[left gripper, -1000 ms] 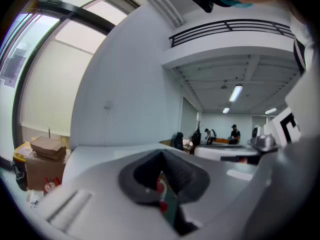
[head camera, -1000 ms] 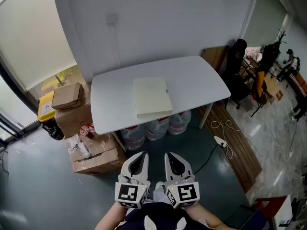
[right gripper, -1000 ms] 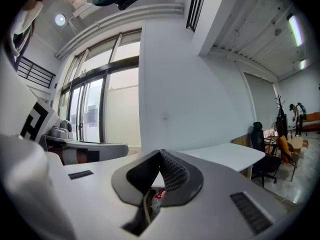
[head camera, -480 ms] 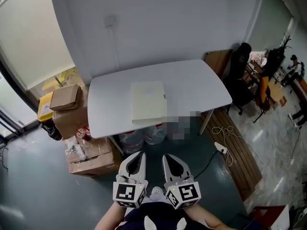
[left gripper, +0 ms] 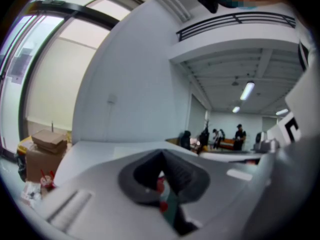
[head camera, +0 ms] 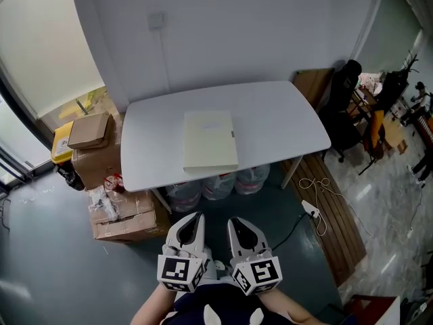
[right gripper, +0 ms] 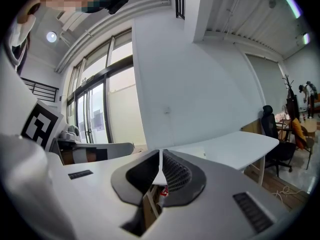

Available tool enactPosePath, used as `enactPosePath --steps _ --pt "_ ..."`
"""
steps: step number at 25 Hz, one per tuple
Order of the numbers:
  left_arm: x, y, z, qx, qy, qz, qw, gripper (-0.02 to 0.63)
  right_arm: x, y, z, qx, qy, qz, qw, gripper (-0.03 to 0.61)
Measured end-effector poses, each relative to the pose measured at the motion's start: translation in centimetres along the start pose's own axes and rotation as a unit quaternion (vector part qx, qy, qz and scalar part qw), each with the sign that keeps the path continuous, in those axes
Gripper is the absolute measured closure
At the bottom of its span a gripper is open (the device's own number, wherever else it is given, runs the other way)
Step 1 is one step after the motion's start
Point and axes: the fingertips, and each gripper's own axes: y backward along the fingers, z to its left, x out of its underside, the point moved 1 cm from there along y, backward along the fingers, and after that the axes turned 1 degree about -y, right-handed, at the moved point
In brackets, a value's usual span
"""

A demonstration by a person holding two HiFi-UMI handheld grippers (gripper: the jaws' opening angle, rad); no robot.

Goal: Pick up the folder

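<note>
A pale cream folder (head camera: 210, 140) lies flat on the white table (head camera: 284, 124), near its front edge, a little left of the middle. My left gripper (head camera: 191, 221) and right gripper (head camera: 241, 223) hang side by side over the floor, well short of the table, both shut and empty. In the left gripper view the left gripper (left gripper: 161, 156) has its jaws closed tip to tip, and the table (left gripper: 100, 151) stretches beyond them. In the right gripper view the right gripper (right gripper: 160, 156) is closed too, with the table (right gripper: 235, 146) ahead to the right.
Cardboard boxes (head camera: 91, 144) are stacked left of the table, with more boxes (head camera: 125, 215) on the floor. Water bottles (head camera: 216, 185) stand under the table. A black chair (head camera: 342, 107) and a wooden board (head camera: 331, 188) with a cable and power strip (head camera: 311, 205) are at the right.
Both grippers have moved a little towards the table, keeping side by side and shut. The table and folder sit slightly closer in the head view.
</note>
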Motion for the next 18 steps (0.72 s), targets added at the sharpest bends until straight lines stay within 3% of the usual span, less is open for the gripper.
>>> enactPosePath --steps 18 --pt "0.3 -9.1 4.6 0.001 0.014 0.041 0.9991 0.614 0.4 -7.8 -5.2 0.021 -0.014 0.046 0.999 0.568"
